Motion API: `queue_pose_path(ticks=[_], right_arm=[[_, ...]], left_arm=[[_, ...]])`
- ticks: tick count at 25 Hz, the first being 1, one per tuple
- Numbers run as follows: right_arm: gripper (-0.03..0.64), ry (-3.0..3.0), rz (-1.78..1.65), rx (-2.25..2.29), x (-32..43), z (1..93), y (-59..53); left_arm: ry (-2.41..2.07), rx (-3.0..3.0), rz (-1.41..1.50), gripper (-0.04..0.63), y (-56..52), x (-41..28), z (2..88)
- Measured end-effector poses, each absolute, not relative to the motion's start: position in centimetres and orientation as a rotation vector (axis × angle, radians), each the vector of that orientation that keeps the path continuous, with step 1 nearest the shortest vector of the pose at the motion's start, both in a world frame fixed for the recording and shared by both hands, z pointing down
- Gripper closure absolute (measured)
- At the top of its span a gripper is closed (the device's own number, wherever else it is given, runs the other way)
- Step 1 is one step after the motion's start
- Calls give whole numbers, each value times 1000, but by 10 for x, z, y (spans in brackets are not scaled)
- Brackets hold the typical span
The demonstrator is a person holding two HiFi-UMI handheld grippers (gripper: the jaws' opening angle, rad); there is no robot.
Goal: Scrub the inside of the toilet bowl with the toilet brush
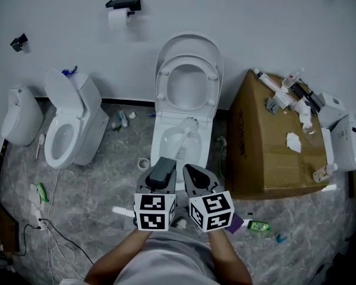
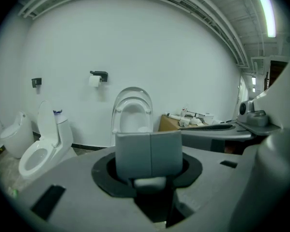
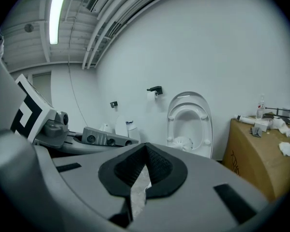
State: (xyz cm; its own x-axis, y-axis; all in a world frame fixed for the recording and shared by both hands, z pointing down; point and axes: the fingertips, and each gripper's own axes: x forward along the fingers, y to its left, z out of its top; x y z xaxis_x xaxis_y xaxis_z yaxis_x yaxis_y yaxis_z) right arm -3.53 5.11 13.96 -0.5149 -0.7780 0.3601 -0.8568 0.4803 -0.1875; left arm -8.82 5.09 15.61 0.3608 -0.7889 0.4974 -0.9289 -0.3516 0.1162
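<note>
The white toilet (image 1: 161,136) stands against the wall with its seat and lid (image 1: 189,45) raised. The toilet brush (image 1: 190,124) has its white bristle head over the bowl, and its pale handle slants down toward me. My left gripper (image 1: 164,170) and right gripper (image 1: 193,172) sit side by side at the bowl's front edge, both shut. A whitish piece of the handle shows under the pads of the left gripper (image 2: 150,154) and between the jaws of the right gripper (image 3: 145,170). The brush head (image 3: 183,141) shows ahead in the right gripper view.
A second toilet (image 1: 66,129) and a small white fixture (image 1: 20,114) stand at the left. A cardboard box (image 1: 267,147) cluttered on top sits close on the right. A paper roll holder (image 1: 122,12) hangs on the wall. Cables (image 1: 53,236) and a green bottle (image 1: 260,225) lie on the floor.
</note>
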Motion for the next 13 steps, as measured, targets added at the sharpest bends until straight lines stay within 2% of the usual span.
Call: queue_pose_path(ticks=[13], right_arm=[[618,-2505,510,1386,-42,141,58]], left_arm=[[-1514,2214,497,443,57,-95,159]])
